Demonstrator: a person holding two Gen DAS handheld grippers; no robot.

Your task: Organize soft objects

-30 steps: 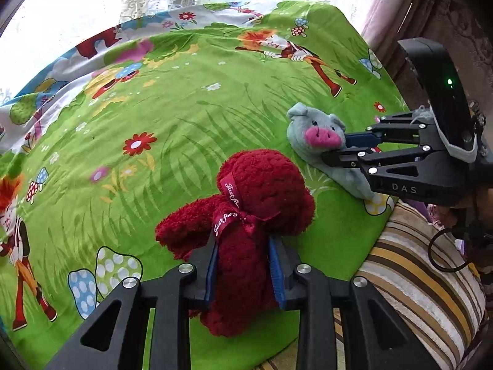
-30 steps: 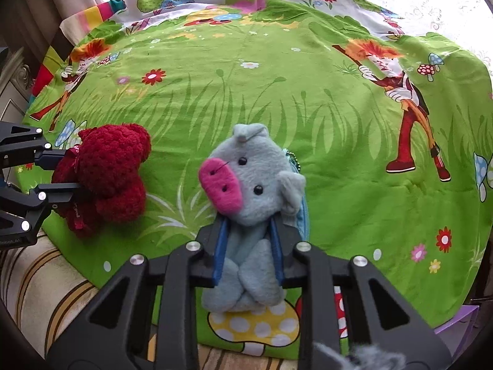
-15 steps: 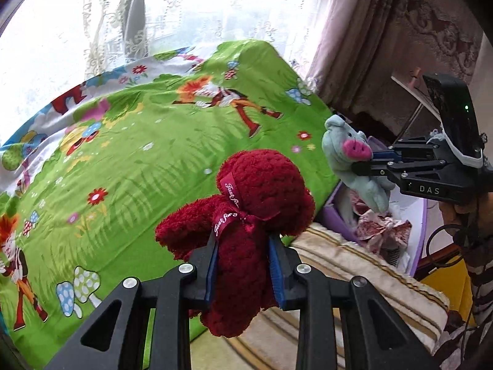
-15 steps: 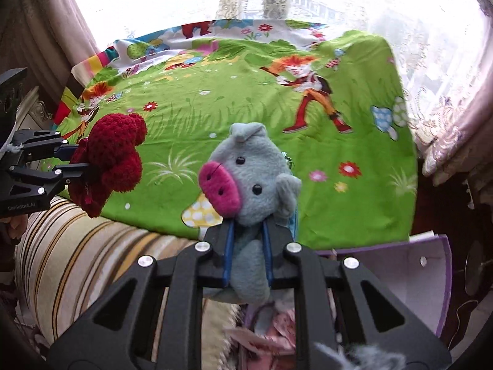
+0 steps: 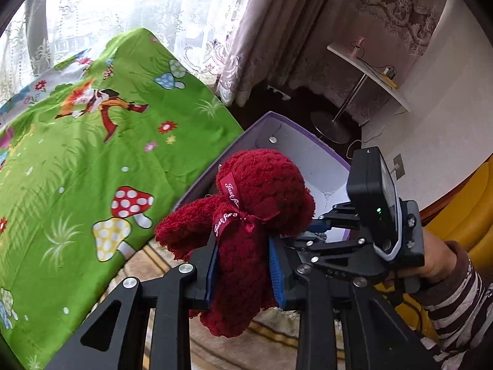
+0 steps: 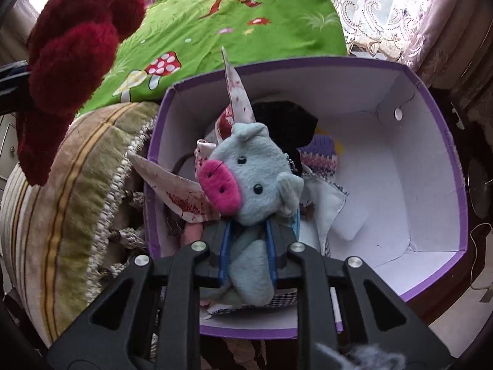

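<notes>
The blue-lined fingers [image 5: 212,265] of the left gripper [image 5: 243,265] are clamped on the body of a dark red plush bear [image 5: 246,215], which is held up in the air with a ribbon [image 5: 229,209] tied at its neck. The right gripper [image 6: 248,246] has its fingers [image 6: 224,246] pinched tight around the lower body of a grey plush pig [image 6: 252,182] with a pink snout, and the pig hangs over the open purple box [image 6: 456,166]. Inside that box, under and behind the pig, lies a jumble of cloth: a white patterned fabric [image 6: 175,191], something black [image 6: 283,123] and a purple knitted piece [image 6: 319,157]. The box sits just beside a striped cushion [image 6: 71,200] with a fringed edge. Beyond both spreads the green cartoon bedsheet [image 5: 77,154], and lace curtains [image 5: 191,21] hang at the window behind it.
</notes>
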